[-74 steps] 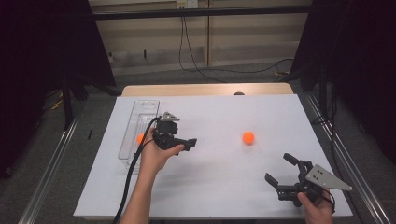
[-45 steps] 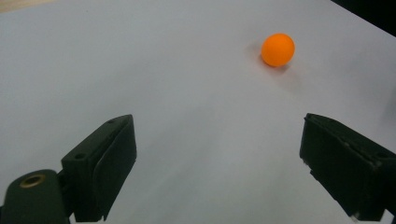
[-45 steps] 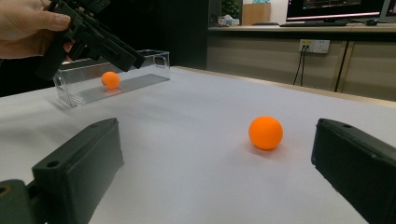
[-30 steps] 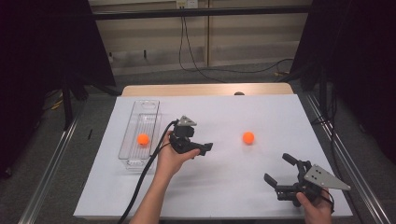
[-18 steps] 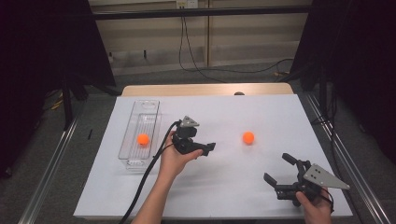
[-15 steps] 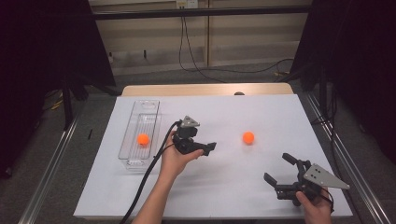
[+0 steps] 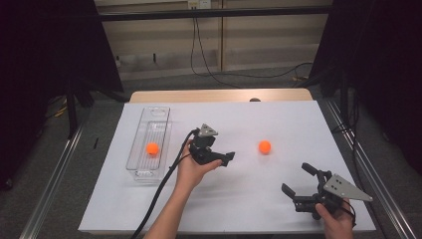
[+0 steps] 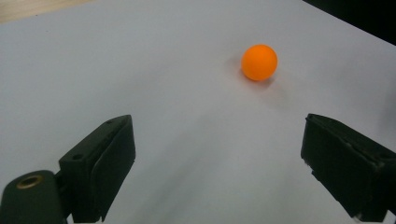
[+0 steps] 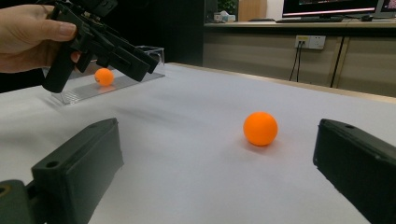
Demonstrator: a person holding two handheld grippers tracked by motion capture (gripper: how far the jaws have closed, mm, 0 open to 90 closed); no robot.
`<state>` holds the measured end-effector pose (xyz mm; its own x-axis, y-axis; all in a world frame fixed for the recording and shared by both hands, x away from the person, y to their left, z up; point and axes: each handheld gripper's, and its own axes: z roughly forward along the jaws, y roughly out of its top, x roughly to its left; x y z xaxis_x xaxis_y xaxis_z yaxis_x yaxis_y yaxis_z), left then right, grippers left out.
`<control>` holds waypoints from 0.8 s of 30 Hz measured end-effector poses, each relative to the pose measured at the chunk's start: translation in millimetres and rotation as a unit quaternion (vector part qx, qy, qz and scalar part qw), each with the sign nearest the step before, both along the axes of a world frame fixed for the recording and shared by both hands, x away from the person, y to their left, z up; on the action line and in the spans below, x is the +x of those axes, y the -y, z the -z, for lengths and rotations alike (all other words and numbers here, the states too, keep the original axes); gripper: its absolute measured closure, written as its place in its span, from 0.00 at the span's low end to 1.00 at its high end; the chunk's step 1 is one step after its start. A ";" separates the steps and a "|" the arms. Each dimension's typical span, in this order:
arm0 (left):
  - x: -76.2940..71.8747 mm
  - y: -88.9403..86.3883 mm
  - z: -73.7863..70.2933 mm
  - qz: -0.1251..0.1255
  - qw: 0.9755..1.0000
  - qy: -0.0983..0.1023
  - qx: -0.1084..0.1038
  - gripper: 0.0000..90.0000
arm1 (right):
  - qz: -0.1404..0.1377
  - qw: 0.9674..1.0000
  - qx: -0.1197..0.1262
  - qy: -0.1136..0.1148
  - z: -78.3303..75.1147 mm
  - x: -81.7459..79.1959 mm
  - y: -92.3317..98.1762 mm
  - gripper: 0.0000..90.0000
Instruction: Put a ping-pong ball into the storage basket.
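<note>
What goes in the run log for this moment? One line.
left gripper: open, nearing loose orange ball | right gripper: open, idle | second ball: in clear tray

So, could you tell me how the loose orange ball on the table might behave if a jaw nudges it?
The orange ball is round on a flat white table, so it would probably roll away. It looks smooth and hollow, likely light, and may slip from the jaws.

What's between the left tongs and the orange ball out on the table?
Nothing: in the left gripper view, bare white table runs from the open left tongs to the orange ball; the high view agrees.
</note>
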<state>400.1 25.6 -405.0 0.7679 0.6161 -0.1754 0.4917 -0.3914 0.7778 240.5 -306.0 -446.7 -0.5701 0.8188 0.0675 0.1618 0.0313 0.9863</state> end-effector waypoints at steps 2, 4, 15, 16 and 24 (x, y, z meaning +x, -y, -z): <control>0.4 3.0 1.0 0.001 1.000 -0.001 -0.001 0.11 | -0.001 1.000 0.000 0.000 0.0 -0.2 0.0 0.01; 1.0 4.8 1.3 0.002 1.000 0.000 -0.002 0.11 | -0.001 1.000 0.000 0.000 0.3 -0.1 0.0 0.01; 4.1 14.7 3.3 0.002 1.000 0.003 -0.006 0.11 | -0.005 1.000 -0.003 0.000 0.6 -0.2 -1.4 0.01; 4.2 15.7 3.9 0.002 1.000 0.002 -0.005 0.11 | -0.005 1.000 -0.003 0.000 0.6 -0.1 -1.4 0.01; 4.6 21.3 7.1 0.004 1.000 0.001 -0.004 0.11 | -0.005 1.000 -0.001 0.001 0.3 -0.5 -0.3 0.01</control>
